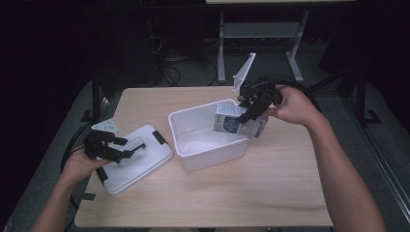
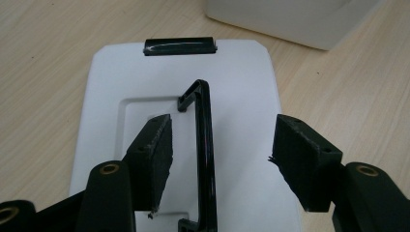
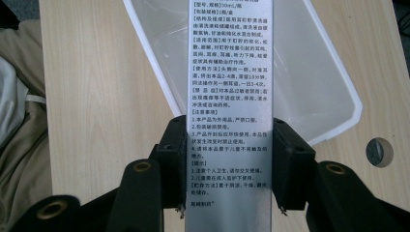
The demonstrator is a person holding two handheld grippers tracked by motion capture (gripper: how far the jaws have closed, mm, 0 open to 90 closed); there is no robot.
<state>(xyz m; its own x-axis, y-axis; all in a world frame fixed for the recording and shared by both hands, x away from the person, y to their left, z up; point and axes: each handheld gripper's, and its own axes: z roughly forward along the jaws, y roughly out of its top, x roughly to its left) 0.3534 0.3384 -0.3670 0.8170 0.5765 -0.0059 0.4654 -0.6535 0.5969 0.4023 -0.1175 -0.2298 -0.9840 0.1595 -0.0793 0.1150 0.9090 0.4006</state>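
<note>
There is one box (image 1: pixel 240 122), one white tub (image 1: pixel 193 145) and one lid (image 1: pixel 145 162) with one black handle (image 2: pixel 205 145). The right gripper (image 1: pixel 249 115) clamps the box over the tub's rim at 2 o'clock. The left gripper (image 1: pixel 126 147) stands wide over the lid, at 8 o'clock from the tub, jaws either side of the handle. The table (image 1: pixel 270 188) is pale wood; the room behind is dark.

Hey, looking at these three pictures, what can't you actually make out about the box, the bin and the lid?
- Carton, right gripper view: its top and bottom are cut off by the frame edges; the right gripper covers its sides.
- Carton, high view: its print is too small to read.
- White bin: the floor under the carton is hidden.
- Lid, left gripper view: the near end is hidden by the left gripper.
</note>
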